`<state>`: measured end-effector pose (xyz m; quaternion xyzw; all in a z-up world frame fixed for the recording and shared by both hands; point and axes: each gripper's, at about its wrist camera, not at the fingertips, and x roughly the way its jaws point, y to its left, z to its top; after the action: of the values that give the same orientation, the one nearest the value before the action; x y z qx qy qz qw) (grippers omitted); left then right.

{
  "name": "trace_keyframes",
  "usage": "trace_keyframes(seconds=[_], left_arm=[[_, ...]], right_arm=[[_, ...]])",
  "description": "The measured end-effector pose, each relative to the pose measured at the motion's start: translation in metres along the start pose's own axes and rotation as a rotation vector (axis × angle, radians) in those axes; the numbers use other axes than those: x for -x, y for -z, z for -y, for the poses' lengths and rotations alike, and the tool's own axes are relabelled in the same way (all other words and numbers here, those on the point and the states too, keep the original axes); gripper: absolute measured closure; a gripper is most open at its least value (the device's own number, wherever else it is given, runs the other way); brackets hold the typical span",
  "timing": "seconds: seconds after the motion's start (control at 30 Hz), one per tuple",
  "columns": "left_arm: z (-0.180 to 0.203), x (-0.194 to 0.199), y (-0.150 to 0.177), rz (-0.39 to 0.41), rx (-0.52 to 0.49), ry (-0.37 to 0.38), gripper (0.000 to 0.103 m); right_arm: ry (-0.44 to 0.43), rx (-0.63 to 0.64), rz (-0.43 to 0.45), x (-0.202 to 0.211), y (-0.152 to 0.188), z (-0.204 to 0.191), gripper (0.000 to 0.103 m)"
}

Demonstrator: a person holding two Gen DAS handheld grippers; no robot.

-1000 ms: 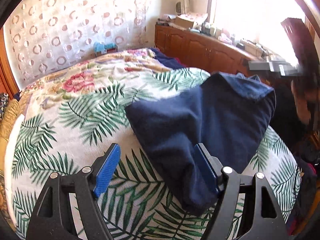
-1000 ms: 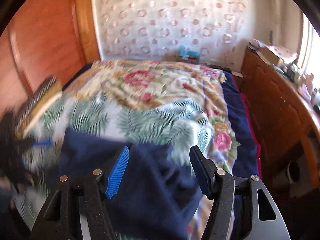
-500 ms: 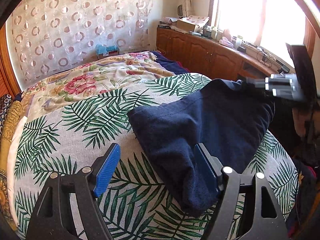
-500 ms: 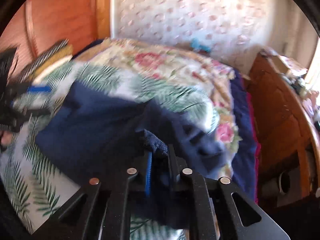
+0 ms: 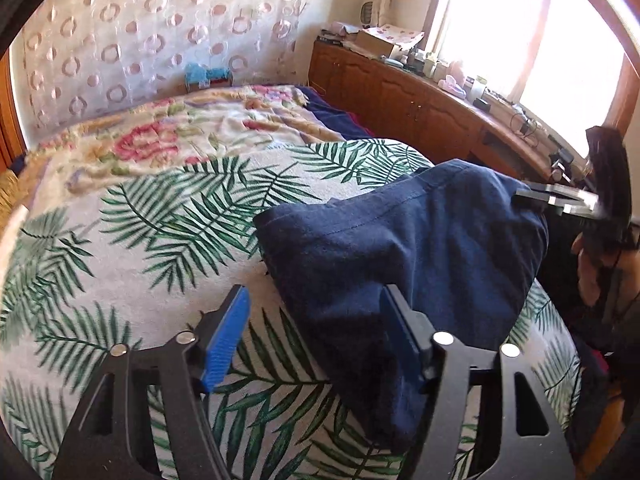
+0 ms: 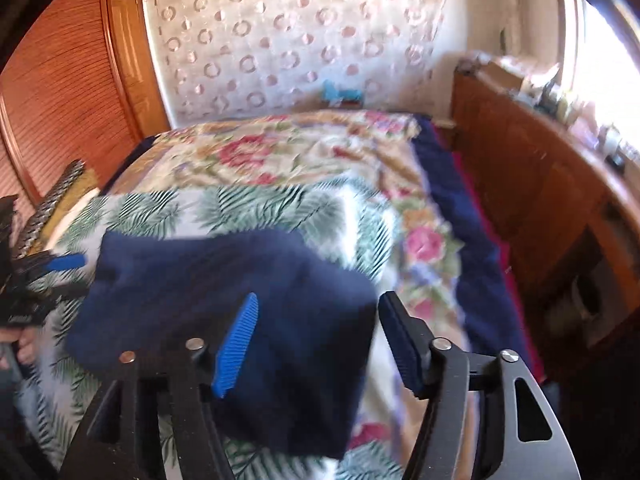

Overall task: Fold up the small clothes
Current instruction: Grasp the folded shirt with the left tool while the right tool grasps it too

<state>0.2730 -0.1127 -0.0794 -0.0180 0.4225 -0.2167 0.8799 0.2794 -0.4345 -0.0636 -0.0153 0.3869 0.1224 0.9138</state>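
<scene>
A dark navy garment lies folded on the palm-leaf bedspread; it also shows in the right wrist view. My left gripper is open, its jaws straddling the garment's near left edge. My right gripper is open and empty, just above the garment's near right corner. The right gripper also shows in the left wrist view at the garment's far right edge, and the left gripper in the right wrist view at its left edge.
A floral quilt covers the far part of the bed. A wooden cabinet with clutter runs along the right under a bright window. A wooden louvred door stands at the left. A curtain with ring patterns hangs behind.
My right gripper was shut on a corner of the garment half a second ago; it has let go and opened, and the corner has dropped flat. The left gripper stayed open in place.
</scene>
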Motion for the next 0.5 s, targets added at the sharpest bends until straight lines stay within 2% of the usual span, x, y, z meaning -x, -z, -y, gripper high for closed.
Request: trace_keyframes(seconds=[0.1, 0.17, 0.23, 0.33, 0.4, 0.43, 0.5], left_arm=[[-0.005, -0.012, -0.004, -0.033, 0.037, 0.015, 0.043], [-0.008, -0.020, -0.006, -0.058, 0.051, 0.022, 0.043], [-0.007, -0.028, -0.006, -0.093, 0.045, 0.034, 0.043], [-0.003, -0.029, -0.005, -0.092, 0.034, 0.039, 0.043], [-0.001, -0.030, -0.004, -0.091, 0.038, 0.061, 0.063], [0.000, -0.030, -0.004, -0.085, 0.031, 0.046, 0.068], [0.004, -0.028, -0.004, -0.082, 0.013, 0.051, 0.087]], right_arm=[[-0.020, -0.044, -0.057, -0.011, 0.002, 0.018, 0.037], [-0.015, -0.069, -0.087, -0.018, -0.010, 0.023, 0.036], [-0.020, -0.080, -0.087, -0.017, -0.018, 0.022, 0.035], [-0.033, -0.085, -0.100, -0.023, -0.027, 0.014, 0.035], [-0.059, -0.100, -0.101, -0.026, -0.026, 0.019, 0.035], [-0.070, -0.105, -0.101, -0.034, -0.026, 0.022, 0.035], [-0.084, -0.111, -0.099, -0.040, -0.026, 0.026, 0.035]])
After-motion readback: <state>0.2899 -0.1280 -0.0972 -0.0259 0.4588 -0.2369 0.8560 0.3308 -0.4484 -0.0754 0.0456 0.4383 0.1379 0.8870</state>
